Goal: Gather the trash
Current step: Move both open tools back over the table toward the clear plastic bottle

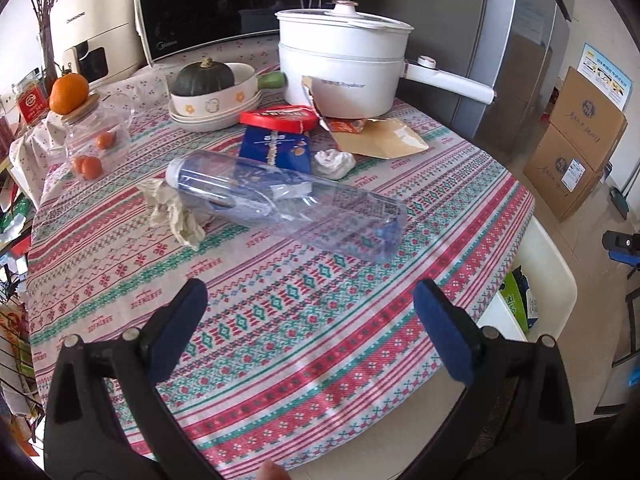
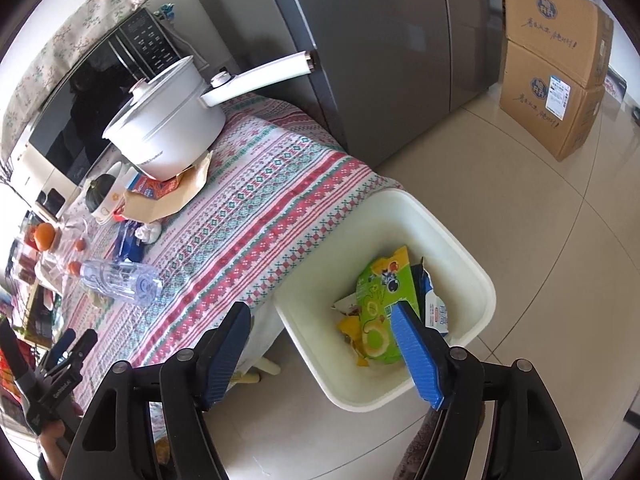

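The left gripper [image 1: 310, 320] hangs over the near edge of the table [image 1: 248, 380], jaws spread wide with nothing between the blue pads. The right gripper [image 2: 324, 356] sits above the white bin [image 2: 452, 248], which stands on the floor against the table's right edge; its jaws are likewise released and empty.

Trash on the table:
- A clear plastic bottle [image 1: 288, 200] lies on its side near the centre of the table, cap end pointing toward the left edge.
- A crumpled beige tissue [image 1: 176, 216] lies beside the bottle's cap end, touching it.
- A blue packet [image 1: 276, 148] lies just behind the bottle, toward the far edge.
- A wadded white tissue [image 1: 334, 162] lies just right of the blue packet.
- A brown paper envelope [image 1: 384, 140] and torn red wrapper [image 1: 348, 125] lie at the base of the white electric pot [image 1: 344, 68].

Trash in the bin: a green snack bag [image 2: 380, 300] and other wrappers rest at the bottom.
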The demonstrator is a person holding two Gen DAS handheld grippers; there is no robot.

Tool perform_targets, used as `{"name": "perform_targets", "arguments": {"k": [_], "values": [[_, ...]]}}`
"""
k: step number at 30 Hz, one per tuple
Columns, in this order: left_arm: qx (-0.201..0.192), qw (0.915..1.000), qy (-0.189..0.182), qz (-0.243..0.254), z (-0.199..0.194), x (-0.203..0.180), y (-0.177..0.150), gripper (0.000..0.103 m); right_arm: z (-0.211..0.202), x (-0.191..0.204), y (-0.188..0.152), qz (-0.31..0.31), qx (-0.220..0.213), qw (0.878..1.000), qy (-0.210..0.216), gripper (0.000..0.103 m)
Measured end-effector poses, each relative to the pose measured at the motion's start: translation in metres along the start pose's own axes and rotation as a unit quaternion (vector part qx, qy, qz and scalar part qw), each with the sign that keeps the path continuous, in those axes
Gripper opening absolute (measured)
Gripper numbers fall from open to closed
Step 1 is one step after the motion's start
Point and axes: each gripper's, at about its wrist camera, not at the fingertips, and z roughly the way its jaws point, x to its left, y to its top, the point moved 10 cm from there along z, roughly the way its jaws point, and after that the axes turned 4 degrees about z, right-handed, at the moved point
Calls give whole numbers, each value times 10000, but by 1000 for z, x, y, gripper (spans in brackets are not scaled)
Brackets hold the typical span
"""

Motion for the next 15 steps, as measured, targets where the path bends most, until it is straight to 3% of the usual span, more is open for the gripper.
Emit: {"name": "perform_targets", "arguments": {"k": [10, 15], "values": [[148, 9983, 461, -326, 2, 75, -6, 102, 26, 104, -2, -723, 55, 9972, 206, 78], [424, 9957, 582, -591, 16, 111, -10, 102, 49, 163, -15, -1305, 201, 9907, 340, 79]]}}
